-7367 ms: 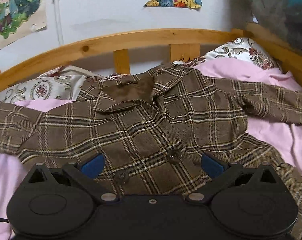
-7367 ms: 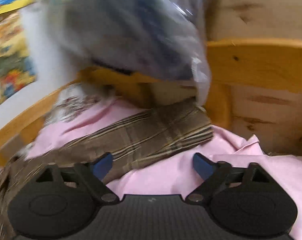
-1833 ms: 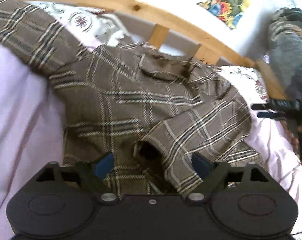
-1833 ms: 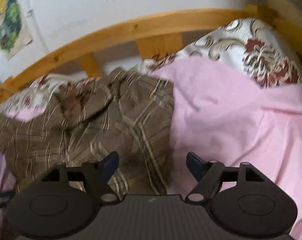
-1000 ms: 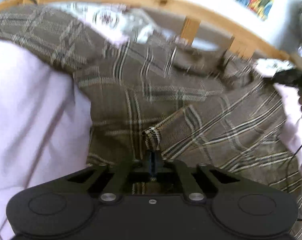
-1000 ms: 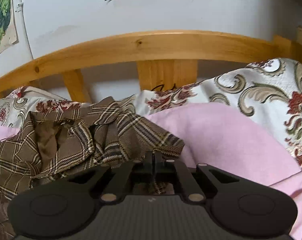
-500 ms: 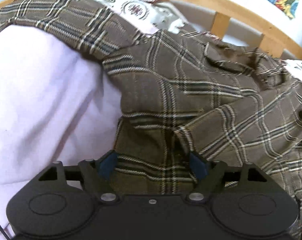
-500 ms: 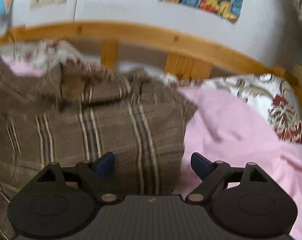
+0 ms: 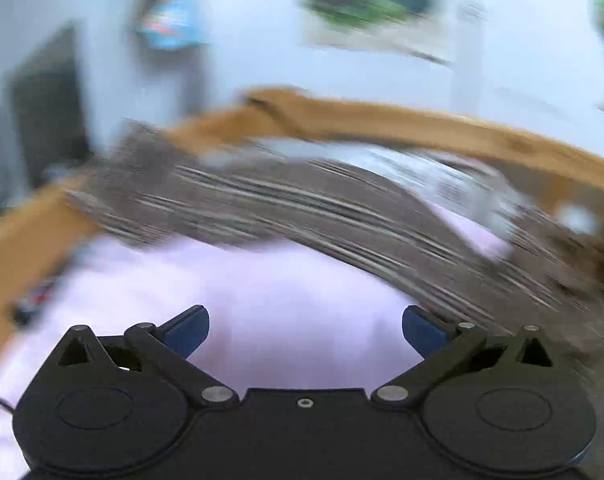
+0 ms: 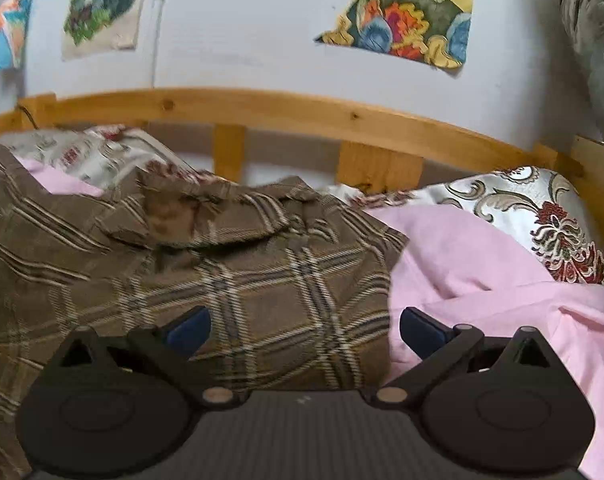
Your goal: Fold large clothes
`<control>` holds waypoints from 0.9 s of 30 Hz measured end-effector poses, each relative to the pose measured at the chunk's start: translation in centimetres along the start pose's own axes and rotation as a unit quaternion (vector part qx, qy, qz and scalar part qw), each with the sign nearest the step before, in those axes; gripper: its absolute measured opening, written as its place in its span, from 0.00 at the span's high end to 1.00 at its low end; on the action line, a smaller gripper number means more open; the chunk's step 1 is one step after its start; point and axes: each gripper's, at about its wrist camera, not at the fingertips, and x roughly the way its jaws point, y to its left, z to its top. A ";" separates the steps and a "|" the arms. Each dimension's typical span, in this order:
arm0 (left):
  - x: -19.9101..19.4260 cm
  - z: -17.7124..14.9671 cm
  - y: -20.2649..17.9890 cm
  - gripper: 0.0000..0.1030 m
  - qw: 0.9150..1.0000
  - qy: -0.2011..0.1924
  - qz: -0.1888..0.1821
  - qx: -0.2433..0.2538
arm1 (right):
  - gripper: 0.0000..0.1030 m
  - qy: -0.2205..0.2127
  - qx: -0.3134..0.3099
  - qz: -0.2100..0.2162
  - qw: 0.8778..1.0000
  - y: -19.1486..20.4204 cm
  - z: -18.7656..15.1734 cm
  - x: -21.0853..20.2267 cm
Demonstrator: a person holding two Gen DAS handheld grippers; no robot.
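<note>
Lying on the pink sheet [image 10: 482, 264], the plaid jacket [image 10: 262, 280] is free; left gripper [image 9: 305, 330] and right gripper [image 10: 305, 330] have just been opening, jaws wide, empty.

Both wrist views look forward and slightly down across the bed toward the wooden headboard [image 10: 286, 110]. The right view sits close over the plaid coat [image 10: 262, 280], facing the headboard squarely. The left view, heavily blurred, faces the headboard's [image 9: 382, 120] left corner. Both share the headboard, coat [image 9: 302, 208] and pink sheet [image 10: 482, 260].
</note>
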 end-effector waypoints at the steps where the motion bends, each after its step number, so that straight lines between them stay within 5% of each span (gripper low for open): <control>1: 0.5 0.5 1.4 0.01 1.000 -0.011 0.023 -0.018 | 0.00 -0.003 0.005 0.006 1.000 0.3 0.0 -0.6; 7: 3.7 2.3 7.0 0.01 0.988 -0.056 0.069 -0.126 | 0.00 0.010 0.028 0.062 0.998 3.0 -0.8 -3.2; 14: 6.8 3.4 8.2 0.03 0.974 -0.056 0.114 -0.190 | 0.00 -0.002 -0.040 0.091 0.995 7.1 -2.0 -6.3; 16: 7.2 3.7 8.4 0.11 0.970 -0.057 0.116 -0.207 | 0.00 -0.006 -0.062 0.097 0.993 8.0 -2.2 -6.9; 18: 7.4 4.1 8.6 0.38 0.965 -0.051 0.126 -0.226 | 0.00 -0.011 -0.084 0.104 0.991 8.8 -2.4 -7.5; 22: 6.7 4.2 9.7 0.59 0.954 -0.062 0.129 -0.263 | 0.00 -0.020 -0.116 0.112 0.987 10.0 -2.9 -8.3; 24: 6.3 4.2 9.9 0.89 0.954 -0.073 0.128 -0.262 | 0.00 -0.025 -0.127 0.117 0.985 10.4 -3.1 -8.5; 27: 5.6 4.7 9.6 0.96 0.958 -0.085 0.123 -0.243 | 0.00 -0.024 -0.139 0.117 0.983 10.7 -3.3 -8.5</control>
